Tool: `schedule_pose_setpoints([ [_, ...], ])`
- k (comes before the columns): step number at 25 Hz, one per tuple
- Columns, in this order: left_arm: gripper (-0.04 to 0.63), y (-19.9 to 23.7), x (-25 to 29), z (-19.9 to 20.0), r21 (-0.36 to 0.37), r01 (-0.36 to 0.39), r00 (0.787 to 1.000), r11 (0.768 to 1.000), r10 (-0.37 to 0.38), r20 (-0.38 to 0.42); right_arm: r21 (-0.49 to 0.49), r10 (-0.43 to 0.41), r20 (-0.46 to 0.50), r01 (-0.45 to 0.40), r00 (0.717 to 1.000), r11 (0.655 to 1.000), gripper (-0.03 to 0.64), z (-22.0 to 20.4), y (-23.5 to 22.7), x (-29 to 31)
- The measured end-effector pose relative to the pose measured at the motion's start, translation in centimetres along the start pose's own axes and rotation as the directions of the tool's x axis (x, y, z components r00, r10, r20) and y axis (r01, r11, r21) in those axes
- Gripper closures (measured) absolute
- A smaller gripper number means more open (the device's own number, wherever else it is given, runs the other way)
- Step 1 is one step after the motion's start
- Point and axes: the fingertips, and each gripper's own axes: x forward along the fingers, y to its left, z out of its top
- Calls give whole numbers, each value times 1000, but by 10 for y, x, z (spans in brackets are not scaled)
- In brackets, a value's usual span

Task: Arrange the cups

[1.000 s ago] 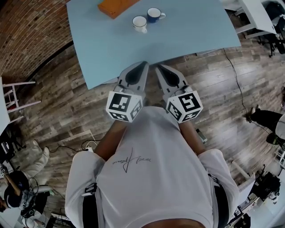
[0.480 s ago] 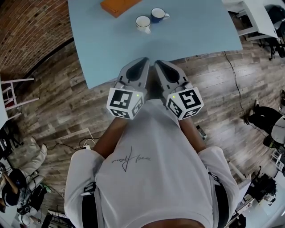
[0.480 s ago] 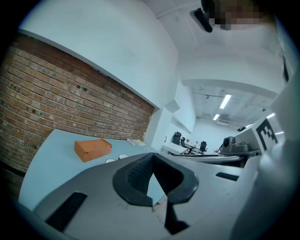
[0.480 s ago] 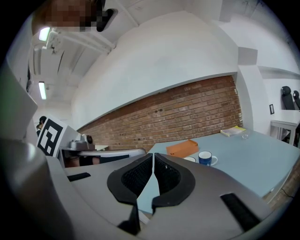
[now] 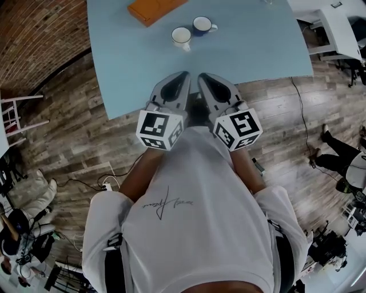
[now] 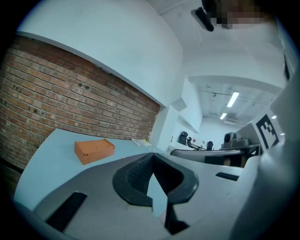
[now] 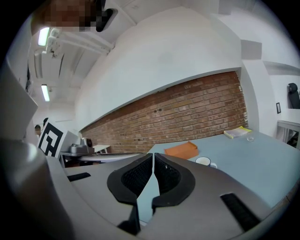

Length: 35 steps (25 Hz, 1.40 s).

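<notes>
A white cup (image 5: 181,37) and a blue cup (image 5: 203,25) stand side by side, touching or nearly so, on the light blue table (image 5: 143,63). My left gripper (image 5: 184,75) and right gripper (image 5: 201,76) hover side by side over the table's near edge, well short of the cups. Both are shut with nothing between the jaws. In the right gripper view the white cup (image 7: 204,161) peeks over the right jaw. The left gripper (image 6: 152,154) view shows no cup.
An orange box (image 5: 153,8) lies at the table's far side, left of the cups, and the orange box (image 6: 94,150) shows ahead in the left gripper view. A brick wall (image 5: 28,40) runs at the left. White stools, cables and seated people ring the wooden floor.
Both grippers have moved forward from the floor side to over the table's near edge. The cups and box stay where they were.
</notes>
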Motion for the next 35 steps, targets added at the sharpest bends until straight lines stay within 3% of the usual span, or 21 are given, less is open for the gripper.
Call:
schedule_pose_setpoints([
  [13, 589, 2, 71, 7, -31, -112, 994, 993, 112, 2, 3, 116, -47, -116, 992, 993, 595, 14, -66, 24],
  [21, 589, 4, 103, 15, -35, -210, 977, 977, 211, 33, -14, 216, -48, -217, 975, 976, 595, 30, -105, 37],
  [27, 589, 9, 110, 11, -43, -258, 965, 965, 260, 34, -91, 323, -70, -329, 944, 940, 595, 40, -120, 46],
  [35, 589, 17, 124, 4, -39, -278, 960, 960, 279, 20, -215, 436, -110, -450, 893, 867, 595, 43, -141, 62],
])
